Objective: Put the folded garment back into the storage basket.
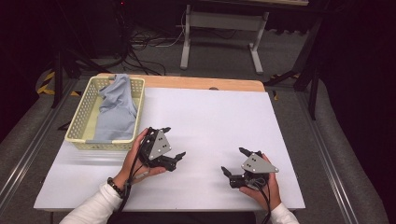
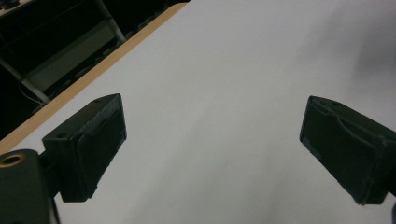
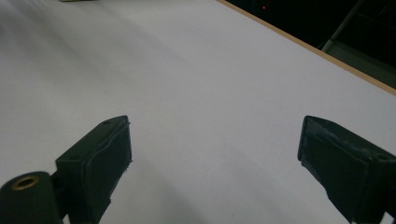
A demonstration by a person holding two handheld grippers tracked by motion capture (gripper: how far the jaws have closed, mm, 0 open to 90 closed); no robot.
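The white bench [image 1: 215,126] is lit brightly from above, and the room around it is very dark. In the high view the picture is a bit soft, and faint shadows lie under the hands. In both gripper views the black jaws look dim and slightly blurry, and a grey shadow sits at 2 o'clock in the left gripper view
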